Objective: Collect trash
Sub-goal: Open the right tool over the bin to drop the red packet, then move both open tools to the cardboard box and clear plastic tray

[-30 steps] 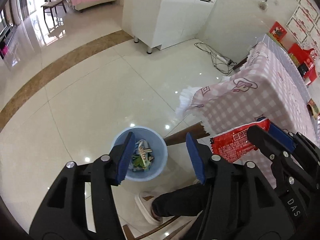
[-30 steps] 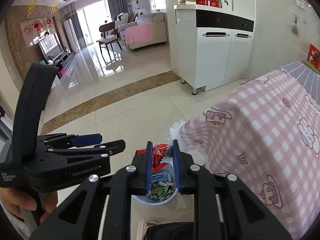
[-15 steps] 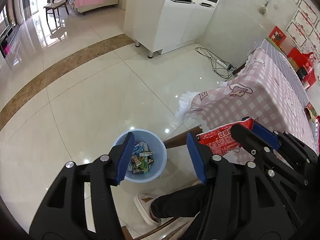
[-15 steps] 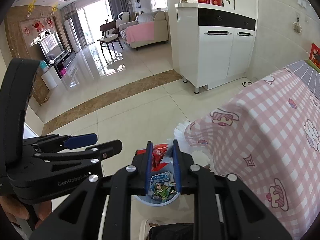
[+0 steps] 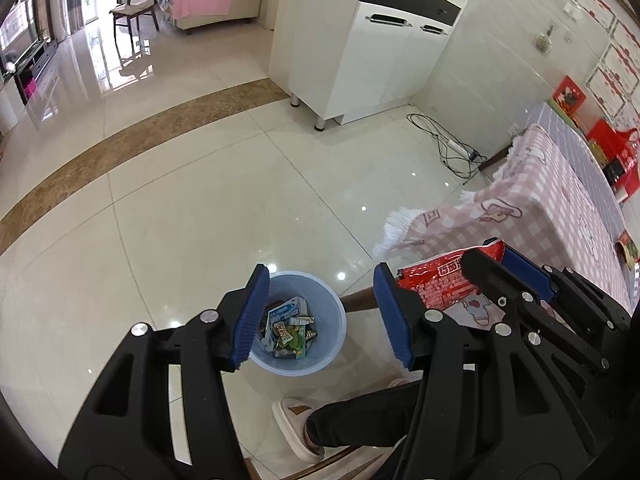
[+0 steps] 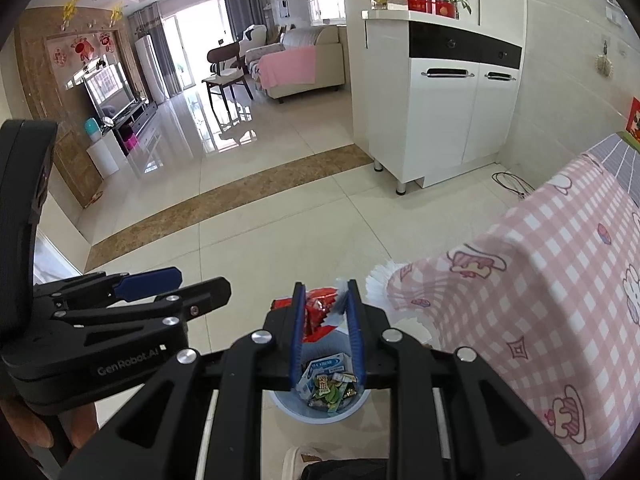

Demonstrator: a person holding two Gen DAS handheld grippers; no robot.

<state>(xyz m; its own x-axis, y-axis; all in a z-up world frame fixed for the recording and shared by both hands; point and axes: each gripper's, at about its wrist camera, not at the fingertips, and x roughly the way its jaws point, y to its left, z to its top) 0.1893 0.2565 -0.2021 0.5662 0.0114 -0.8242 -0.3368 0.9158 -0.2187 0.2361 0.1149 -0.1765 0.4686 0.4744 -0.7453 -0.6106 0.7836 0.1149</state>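
- Holding a red snack wrapper, the right gripper has its narrow jaws clamped on the crumpled foil, above the bin.
- Left gripper: jaws apart, nothing between them.
- Pale blue trash bin stands on the tiled floor, just beside the draped corner of the counter with the pink checked cloth.
- Bin contents: a blue-white carton and small mixed wrappers.
- A slippered foot rests on the floor near the bin.
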